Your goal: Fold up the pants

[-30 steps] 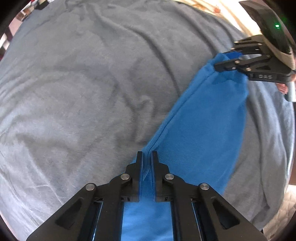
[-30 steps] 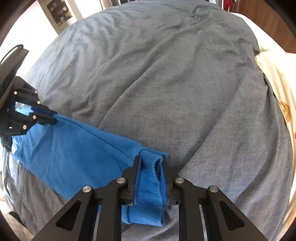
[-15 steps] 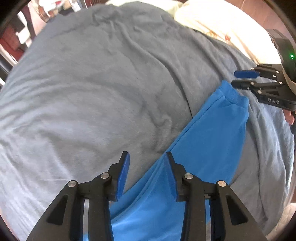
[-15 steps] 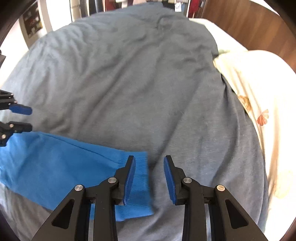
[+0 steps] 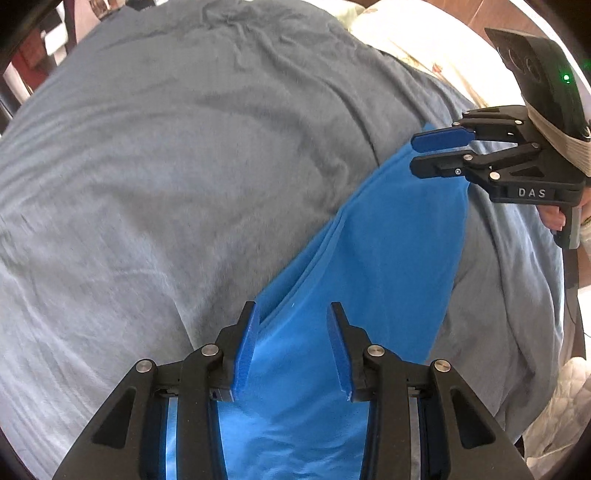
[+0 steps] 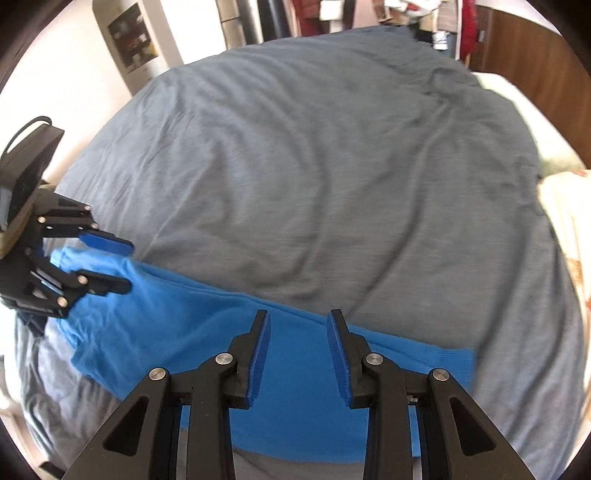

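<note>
With my left gripper (image 5: pixel 291 347) and right gripper (image 6: pixel 297 354) both spread wide and holding nothing, I risk snagging one layer of the bright blue knit pants (image 6: pixel 207 332) on the grey bed blanket (image 6: pixel 314 184), skewing the fold.

This is a bedroom in a home. A bed (image 6: pixel 332 166) covered by a wrinkled grey duvet (image 5: pixel 184 166) fills the space ahead of both tongs. Beyond the duvet, to the far right of the right tongs (image 6: pixel 297 347), lies cream bedding with a small floral print (image 6: pixel 569 221), backed by a dark wooden headboard or wall panel (image 6: pixel 535 55). Far ahead of those tongs, past the bed's end, clothes hang in a cluttered corner (image 6: pixel 369 14), and a framed picture (image 6: pixel 129 40) stands against the white wall to the left.
</note>
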`<action>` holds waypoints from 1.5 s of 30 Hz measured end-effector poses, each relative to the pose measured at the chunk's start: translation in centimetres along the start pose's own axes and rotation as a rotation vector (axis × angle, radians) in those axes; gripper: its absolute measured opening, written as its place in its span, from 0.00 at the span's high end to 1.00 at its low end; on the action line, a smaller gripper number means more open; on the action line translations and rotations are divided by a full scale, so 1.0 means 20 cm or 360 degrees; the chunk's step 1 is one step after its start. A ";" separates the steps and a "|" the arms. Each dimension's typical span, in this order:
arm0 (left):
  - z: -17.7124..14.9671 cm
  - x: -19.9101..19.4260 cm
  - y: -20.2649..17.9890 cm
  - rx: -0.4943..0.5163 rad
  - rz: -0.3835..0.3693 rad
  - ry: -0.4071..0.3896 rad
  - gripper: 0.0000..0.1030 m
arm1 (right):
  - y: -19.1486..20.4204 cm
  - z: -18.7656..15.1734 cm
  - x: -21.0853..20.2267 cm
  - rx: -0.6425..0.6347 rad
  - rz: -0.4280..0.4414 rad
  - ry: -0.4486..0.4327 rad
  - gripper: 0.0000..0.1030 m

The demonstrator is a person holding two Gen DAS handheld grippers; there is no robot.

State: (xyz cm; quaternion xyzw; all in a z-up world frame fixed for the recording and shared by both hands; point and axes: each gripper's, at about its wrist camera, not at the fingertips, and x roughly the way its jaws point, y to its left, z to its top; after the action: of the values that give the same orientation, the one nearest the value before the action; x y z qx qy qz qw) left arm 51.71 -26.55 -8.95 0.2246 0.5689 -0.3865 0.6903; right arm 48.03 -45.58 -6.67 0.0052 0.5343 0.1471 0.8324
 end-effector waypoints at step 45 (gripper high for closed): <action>-0.47 -0.07 0.51 -0.0274 0.0165 0.0073 0.58 | 0.57 0.10 0.37 -0.0086 0.0104 0.0150 0.68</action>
State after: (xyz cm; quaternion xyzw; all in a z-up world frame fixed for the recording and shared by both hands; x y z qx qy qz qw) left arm 53.91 -13.09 -11.19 0.2024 0.6034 -0.2947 0.7129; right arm 49.91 -32.51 -10.40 -0.0067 0.5682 0.1886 0.8010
